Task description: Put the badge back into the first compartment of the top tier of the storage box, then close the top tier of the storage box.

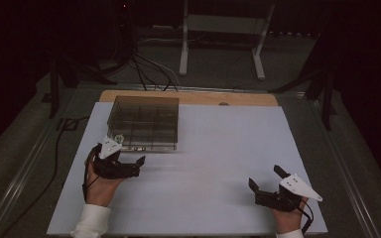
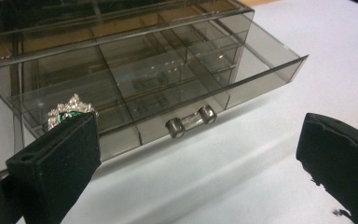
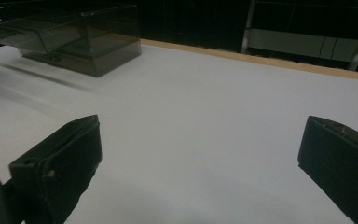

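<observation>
Item: a smoked transparent acrylic drawer organiser [image 1: 144, 121], placed on the white table surface [image 1: 218, 148] near its far left corner, with a strip of bare wooden tabletop [image 1: 248, 99] visible along the far edge behind it. In the left gripper view the lowest drawer [image 2: 177, 88] is seen pulled partly out toward the near edge, divided by clear partitions into several compartments, and fitted at its front with a small clear bar handle [image 2: 191, 121] capped in metal at both ends. A small silver ornament with a green centre [image 2: 70, 109], of brooch-like form, is seen at the left end of the open drawer, partly hidden behind one jaw; whether it lies inside the compartment or on its rim cannot be told. The left gripper [image 1: 129, 166] is held by the person's left hand [image 1: 101, 186] just in front of the organiser, toward the left edge of the surface; its jaws are spread wide and nothing is grasped between them, the drawer front lying just beyond them. The right gripper [image 1: 265, 181] is held by the right hand [image 1: 287, 218] near the near right corner of the surface, well apart from the organiser; its jaws are likewise released, with bare white surface between them. A white cuff [image 1: 92, 220] is noted at the left wrist.
</observation>
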Motion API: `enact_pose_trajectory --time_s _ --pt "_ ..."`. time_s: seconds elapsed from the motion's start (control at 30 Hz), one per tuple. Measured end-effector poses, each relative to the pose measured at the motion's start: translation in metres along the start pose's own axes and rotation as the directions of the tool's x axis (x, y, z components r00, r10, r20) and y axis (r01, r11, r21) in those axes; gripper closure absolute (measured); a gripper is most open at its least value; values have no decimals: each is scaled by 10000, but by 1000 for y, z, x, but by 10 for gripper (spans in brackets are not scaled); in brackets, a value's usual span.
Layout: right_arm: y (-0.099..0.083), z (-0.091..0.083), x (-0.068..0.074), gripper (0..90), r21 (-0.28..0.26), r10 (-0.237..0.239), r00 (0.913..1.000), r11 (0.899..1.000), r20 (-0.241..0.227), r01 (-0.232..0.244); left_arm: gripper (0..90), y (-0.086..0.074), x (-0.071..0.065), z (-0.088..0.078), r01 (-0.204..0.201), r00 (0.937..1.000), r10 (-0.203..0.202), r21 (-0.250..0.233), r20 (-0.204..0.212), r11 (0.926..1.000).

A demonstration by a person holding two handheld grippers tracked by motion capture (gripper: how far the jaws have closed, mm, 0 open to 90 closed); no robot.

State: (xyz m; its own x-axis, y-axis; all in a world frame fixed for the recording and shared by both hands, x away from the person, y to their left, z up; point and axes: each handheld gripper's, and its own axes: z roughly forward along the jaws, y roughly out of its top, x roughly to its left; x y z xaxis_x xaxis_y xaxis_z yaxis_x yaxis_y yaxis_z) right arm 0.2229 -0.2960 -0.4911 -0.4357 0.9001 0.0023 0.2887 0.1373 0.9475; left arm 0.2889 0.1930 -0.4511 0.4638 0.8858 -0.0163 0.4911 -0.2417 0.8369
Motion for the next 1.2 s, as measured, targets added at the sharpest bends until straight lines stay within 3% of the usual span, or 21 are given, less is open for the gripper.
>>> enact_pose_trajectory --time_s 0.27,0.8,1.07,1.2 --pt "0 0 0 0 -5 17 10000 10000 11 -17 66 -1 2 -2 189 9993 -193 -136 -313 9997" --pt "0 1 0 0 31 34 10000 10000 15 -34 88 -11 7 0 555 9965 -567 -219 -621 9982" --pt "0 1 1 0 30 23 10000 10000 -9 -23 185 -14 9 -1 591 9938 -607 -200 -928 9981" --pt "0 0 1 0 7 6 10000 10000 3 -6 366 -14 9 -4 451 9948 -482 -359 -898 9983"
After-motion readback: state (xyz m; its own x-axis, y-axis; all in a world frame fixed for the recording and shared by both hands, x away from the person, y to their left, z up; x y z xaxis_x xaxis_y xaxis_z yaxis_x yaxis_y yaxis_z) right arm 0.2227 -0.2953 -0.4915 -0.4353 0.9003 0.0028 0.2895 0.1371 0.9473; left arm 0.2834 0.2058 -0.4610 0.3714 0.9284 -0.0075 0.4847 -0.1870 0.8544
